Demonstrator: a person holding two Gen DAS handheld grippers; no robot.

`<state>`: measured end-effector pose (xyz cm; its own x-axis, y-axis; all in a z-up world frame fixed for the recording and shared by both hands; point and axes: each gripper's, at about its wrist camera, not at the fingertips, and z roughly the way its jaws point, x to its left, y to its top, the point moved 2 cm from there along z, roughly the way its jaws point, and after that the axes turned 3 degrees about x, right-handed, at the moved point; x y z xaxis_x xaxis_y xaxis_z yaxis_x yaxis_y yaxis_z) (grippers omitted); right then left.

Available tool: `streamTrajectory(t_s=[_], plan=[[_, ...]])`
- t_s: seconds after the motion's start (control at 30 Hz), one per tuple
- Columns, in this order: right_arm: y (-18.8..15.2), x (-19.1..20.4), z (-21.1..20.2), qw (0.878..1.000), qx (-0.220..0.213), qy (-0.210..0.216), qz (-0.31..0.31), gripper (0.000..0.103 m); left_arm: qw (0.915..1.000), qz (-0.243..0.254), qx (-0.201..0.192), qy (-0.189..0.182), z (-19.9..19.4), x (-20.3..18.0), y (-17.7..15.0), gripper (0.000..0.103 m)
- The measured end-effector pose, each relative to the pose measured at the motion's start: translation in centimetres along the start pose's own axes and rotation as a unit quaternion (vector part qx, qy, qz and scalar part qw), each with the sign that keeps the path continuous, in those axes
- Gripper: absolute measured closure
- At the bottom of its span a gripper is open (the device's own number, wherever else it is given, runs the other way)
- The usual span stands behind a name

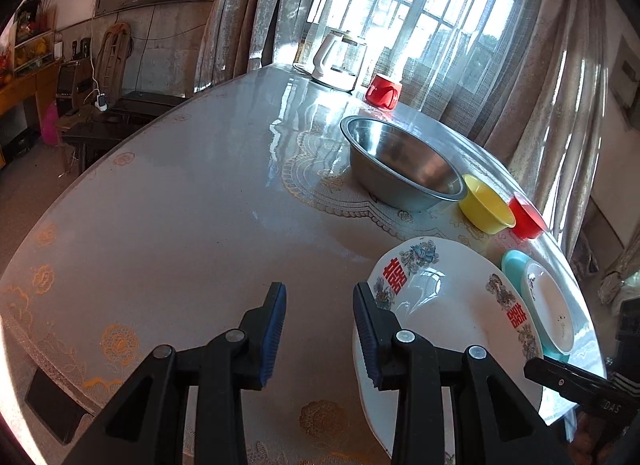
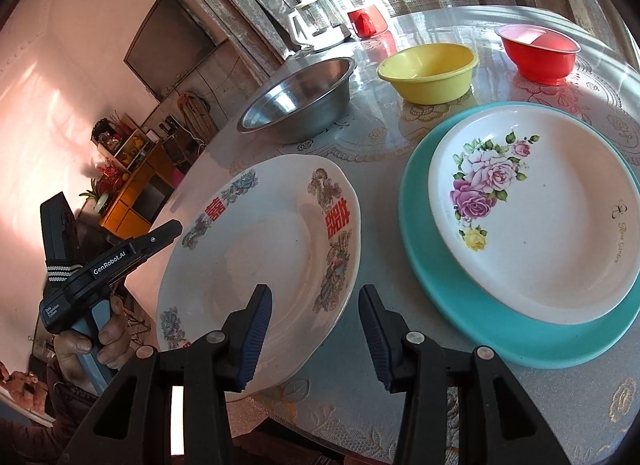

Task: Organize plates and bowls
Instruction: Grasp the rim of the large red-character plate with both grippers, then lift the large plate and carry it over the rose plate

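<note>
Holding both tongs part-open and empty, your left tongs (image 1: pixel 320 329) and right tongs (image 2: pixel 316 329) flank the double-happiness plate (image 2: pixel 272 249) on the tabletop (image 1: pixel 192 201).

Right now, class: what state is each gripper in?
Left gripper: open, holding nothing, beside the white plate.
Right gripper: open, holding nothing, its jaws astride that plate's near rim.
</note>
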<state>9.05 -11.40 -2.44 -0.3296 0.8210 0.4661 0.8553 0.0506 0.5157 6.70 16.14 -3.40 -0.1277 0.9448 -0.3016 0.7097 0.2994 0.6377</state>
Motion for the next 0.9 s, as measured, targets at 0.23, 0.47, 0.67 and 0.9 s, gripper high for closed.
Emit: streamTrajectory(t_s=[0.23, 0.47, 0.67, 0.9], plan=[[0.1, 0.3, 1.3, 1.0, -0.004, -0.007, -0.017, 0.065, 0.9996, 0.003, 0.011, -0.026, 0.7, -0.4, -0.3, 0.068], [0.1, 0.1, 1.9, 1.0, -0.01, 0.003, -0.019, 0.066, 0.9982, 0.027, 0.018, -0.051, 1.7, -1.3, -0.9, 0.069], [0.2, -0.9, 1.9, 0.999, -0.009, 0.039, 0.002, 0.066, 0.9962, 0.043, 0.04, -0.065, 2.8, -2.2, -1.5, 0.069], [-0.1, -0.7, 1.8, 0.999, -0.022, 0.038, -0.003, 0.067, 0.9953, 0.051, 0.042, -0.071, 2.8, -2.6, -1.8, 0.069]])
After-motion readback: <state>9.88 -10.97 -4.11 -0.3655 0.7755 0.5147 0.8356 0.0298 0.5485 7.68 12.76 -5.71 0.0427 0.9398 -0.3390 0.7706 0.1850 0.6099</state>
